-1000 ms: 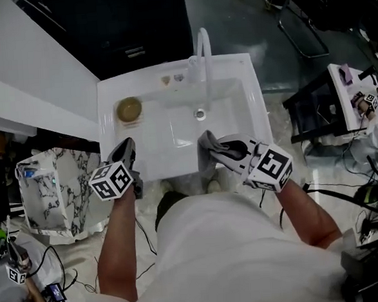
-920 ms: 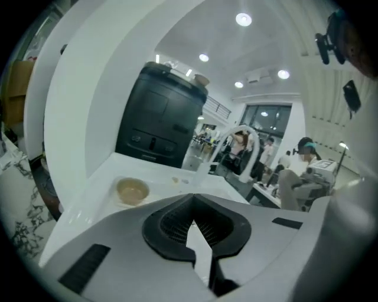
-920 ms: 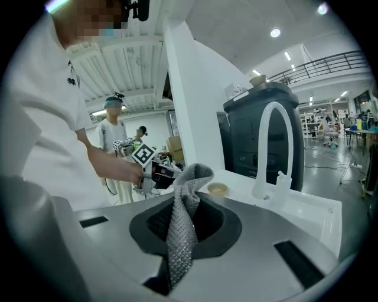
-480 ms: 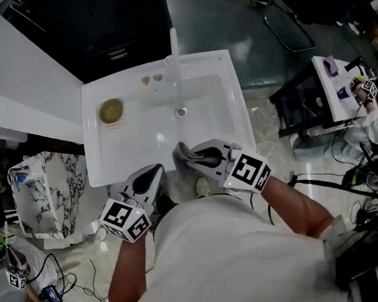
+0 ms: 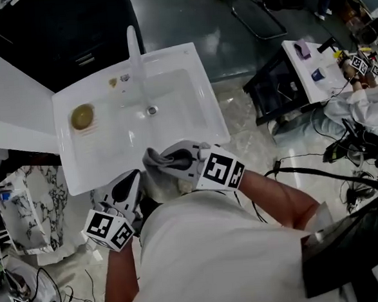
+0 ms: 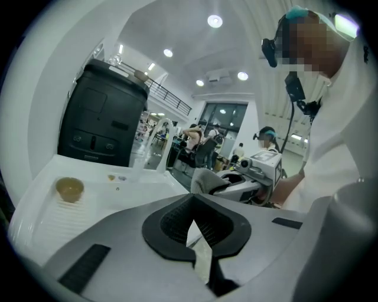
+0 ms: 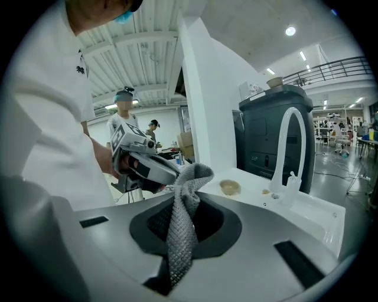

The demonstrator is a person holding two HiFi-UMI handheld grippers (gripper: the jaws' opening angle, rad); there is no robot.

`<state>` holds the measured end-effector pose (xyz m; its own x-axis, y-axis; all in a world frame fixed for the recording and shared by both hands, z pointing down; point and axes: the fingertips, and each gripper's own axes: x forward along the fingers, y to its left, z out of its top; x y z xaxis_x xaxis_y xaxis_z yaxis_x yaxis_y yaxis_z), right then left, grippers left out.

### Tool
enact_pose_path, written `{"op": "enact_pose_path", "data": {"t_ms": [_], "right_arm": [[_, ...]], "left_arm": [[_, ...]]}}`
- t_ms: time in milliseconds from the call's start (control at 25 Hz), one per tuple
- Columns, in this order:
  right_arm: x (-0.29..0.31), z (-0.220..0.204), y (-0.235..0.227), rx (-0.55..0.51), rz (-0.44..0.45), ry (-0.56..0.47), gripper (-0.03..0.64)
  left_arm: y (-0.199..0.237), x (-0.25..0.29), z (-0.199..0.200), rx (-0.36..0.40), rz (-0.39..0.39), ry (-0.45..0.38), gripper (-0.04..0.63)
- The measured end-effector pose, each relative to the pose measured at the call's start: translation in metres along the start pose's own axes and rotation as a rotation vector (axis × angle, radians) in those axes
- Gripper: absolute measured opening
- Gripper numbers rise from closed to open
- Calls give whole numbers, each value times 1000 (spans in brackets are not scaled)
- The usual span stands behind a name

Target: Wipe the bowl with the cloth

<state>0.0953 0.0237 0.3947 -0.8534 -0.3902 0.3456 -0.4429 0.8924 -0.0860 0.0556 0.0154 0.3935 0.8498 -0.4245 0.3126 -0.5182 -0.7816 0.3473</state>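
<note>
A small tan bowl [image 5: 82,116] stands on the ribbed drainboard at the left of the white sink [image 5: 191,95]; the left gripper view also shows the bowl [image 6: 69,189], as does the right gripper view [image 7: 229,187]. My right gripper [image 5: 170,162] hovers at the sink's front edge, shut on a grey knitted cloth [image 5: 157,159] that hangs between its jaws [image 7: 180,224]. My left gripper [image 5: 133,178] is shut and empty [image 6: 192,233], just in front of the sink's near rim, left of the right gripper. Both are well short of the bowl.
A white faucet [image 5: 133,51] rises at the back of the basin, with a drain [image 5: 151,110] below it. A dark cabinet [image 5: 52,34] stands behind the sink. A marbled box [image 5: 25,204] is on the floor at left, and cables lie at right.
My left gripper has drawn back from the sink's front rim toward the person's body. The right gripper, still holding the cloth, has shifted slightly along the front edge.
</note>
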Motion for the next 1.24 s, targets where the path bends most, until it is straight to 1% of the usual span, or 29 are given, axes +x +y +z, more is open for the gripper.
{"op": "enact_pose_path", "data": {"t_ms": [160,600,1040,1240], "right_arm": [[2,-3,5,-5,8,10,29],[4,-1,13,-20,7,7,28],[-14,-7,11,-12,-38,2,28],[-35,-20,15,2,-67,15,29]], "left_arm": [[1,-3,-5,-10,9,4,9],[0,-5,-10,24,-2,17,11],[-11,8,-15,45,-34,38,9],[-27,23,-18,52,-64,38,9]]}}
